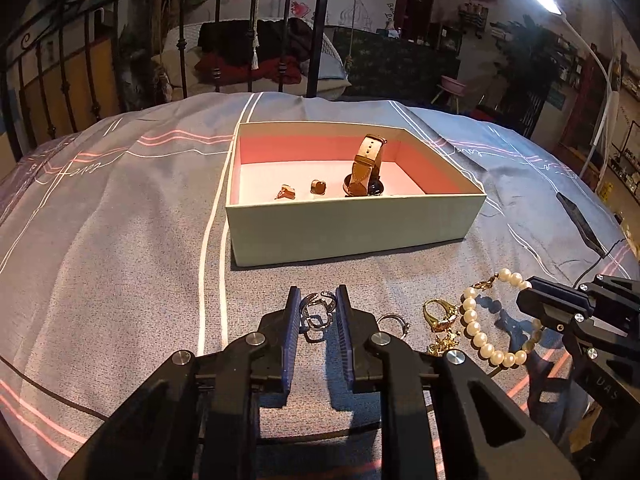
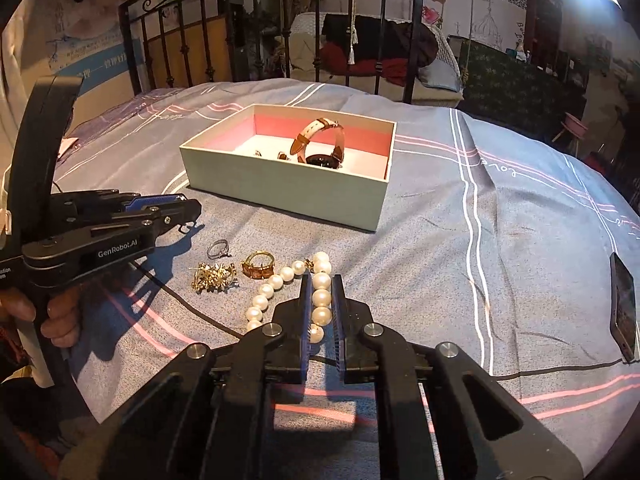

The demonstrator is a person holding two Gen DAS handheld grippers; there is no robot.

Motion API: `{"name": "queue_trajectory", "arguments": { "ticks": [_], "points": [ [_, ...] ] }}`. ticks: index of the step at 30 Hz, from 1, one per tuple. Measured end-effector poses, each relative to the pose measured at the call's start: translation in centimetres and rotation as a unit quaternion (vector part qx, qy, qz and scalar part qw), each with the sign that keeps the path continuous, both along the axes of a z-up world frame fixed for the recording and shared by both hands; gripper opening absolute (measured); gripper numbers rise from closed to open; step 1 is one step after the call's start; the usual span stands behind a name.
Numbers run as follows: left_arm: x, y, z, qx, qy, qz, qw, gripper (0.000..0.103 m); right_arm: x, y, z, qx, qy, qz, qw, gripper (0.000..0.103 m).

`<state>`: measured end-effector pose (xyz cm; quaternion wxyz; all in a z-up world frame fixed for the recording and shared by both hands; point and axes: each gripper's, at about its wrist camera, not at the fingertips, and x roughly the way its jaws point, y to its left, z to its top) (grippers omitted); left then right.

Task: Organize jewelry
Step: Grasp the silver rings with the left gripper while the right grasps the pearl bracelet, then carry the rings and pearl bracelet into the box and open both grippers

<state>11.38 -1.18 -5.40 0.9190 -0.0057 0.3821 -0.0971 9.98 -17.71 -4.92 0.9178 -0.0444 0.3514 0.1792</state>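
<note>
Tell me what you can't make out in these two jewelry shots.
- Small pieces in the box: two brown items, too small to identify in either view.
- Pearl bracelet: its near end hidden between the right gripper fingers.
- Silver ring: the left gripper straddles it; contact unclear.
- Phone: right wrist view, distorted near the frame edge.
</note>
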Motion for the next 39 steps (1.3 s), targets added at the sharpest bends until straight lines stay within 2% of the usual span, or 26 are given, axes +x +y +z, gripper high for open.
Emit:
{"name": "queue_trajectory", "arguments": {
  "ticks": [7,22,30,39],
  "points": [
    [-0.2,-0.4,1.2,-0.003,-0.012,-0.004,0.9999,0.017,-0.2,-0.5,1.9,0.028,-0.022,0.002,0.999,0.01],
    [0.4,-0.5,3.6,-0.001,-0.031,0.001,0.9995,0.017,0.7,-0.2,4.3,0.046,-0.052,0.009,0.998,0.01],
    [3.9,-1.3,6.3,0.003,-0.052,0.008,0.9986,0.017,5.0,0.3,6.8,0.074,-0.07,0.013,0.995,0.01],
    [8.1,-1.5,6.5,0.017,-0.046,0.032,0.9983,0.017,10.0,0.8,6.8,0.078,-0.06,-0.012,0.995,0.01]
  ]
}}
